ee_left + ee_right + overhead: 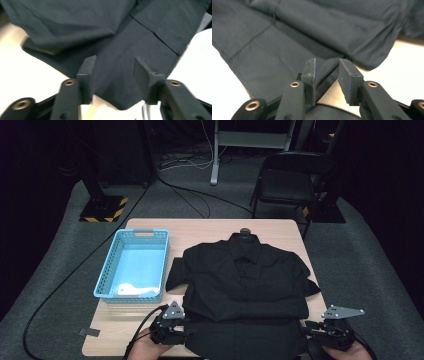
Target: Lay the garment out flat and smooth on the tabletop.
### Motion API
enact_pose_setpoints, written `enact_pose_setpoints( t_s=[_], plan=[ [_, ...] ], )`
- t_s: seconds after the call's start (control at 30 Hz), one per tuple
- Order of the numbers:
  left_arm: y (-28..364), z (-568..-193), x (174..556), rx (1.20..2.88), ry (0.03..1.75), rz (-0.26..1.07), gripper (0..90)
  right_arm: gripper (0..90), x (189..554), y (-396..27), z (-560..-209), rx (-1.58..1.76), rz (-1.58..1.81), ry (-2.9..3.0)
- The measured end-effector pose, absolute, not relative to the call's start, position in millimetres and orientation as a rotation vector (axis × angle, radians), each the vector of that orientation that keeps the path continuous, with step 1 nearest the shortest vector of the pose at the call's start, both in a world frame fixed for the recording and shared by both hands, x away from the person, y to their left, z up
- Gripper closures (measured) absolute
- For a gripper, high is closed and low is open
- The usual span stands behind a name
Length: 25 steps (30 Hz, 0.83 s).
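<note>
A black shirt (245,285) is seen spread across the centre of a wooden table (115,330), collar toward the top of the frame. At lower left, the left gripper (186,326) is held at the shirt's hem, its jaws parted wide over a corner of fabric. At lower right, the right gripper (305,326) is held narrowly parted around the hem's edge. A blue basket (102,285) is set left of centre, beside the shirt.

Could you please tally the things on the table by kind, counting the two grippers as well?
Black shirt: 1
Blue basket: 1
White cloth in the basket: 1
Strip of grey tape: 1
Grippers, left gripper and right gripper: 2
Total: 6
</note>
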<state>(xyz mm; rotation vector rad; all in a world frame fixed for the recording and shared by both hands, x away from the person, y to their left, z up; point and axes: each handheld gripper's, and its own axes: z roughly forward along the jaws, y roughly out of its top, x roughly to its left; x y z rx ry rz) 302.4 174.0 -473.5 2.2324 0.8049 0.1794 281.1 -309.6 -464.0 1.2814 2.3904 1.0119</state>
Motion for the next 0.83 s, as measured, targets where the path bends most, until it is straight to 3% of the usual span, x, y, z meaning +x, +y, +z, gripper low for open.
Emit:
enact_pose_setpoints(
  t_s=[0.27, 0.37, 0.7, 0.73, 0.77, 0.8, 0.83],
  plan=[
    [162.5, -464.7, 328.5, 2.215, 0.771, 0.263, 41.4, 59.8, 298.3, -309.6, -451.2, 1.246, 1.051, 2.302],
    [157.0, -463.6, 342.1, 2.203, 0.764, 0.283, 39.1, 51.8, 313.6, -305.8, -451.0, 1.233, 1.060, 2.258],
    [143.9, -462.8, 382.0, 2.165, 0.744, 0.329, 31.3, 40.0, 347.0, -293.3, -453.8, 1.209, 1.096, 2.218],
    [138.9, -468.0, 407.2, 2.196, 0.779, 0.358, 31.3, 40.0, 347.0, -293.3, -453.8, 1.209, 1.096, 2.218],
    [138.9, -468.0, 407.2, 2.196, 0.779, 0.358, 29.9, 40.0, 347.0, -293.3, -453.8, 1.209, 1.096, 2.218],
    [136.2, -471.1, 419.1, 2.197, 0.804, 0.350, 29.5, 36.3, 373.6, -289.7, -452.6, 1.234, 1.114, 2.183],
    [136.2, -471.1, 419.1, 2.197, 0.804, 0.350, 29.2, 36.3, 373.6, -289.7, -452.6, 1.234, 1.114, 2.183]
  ],
)
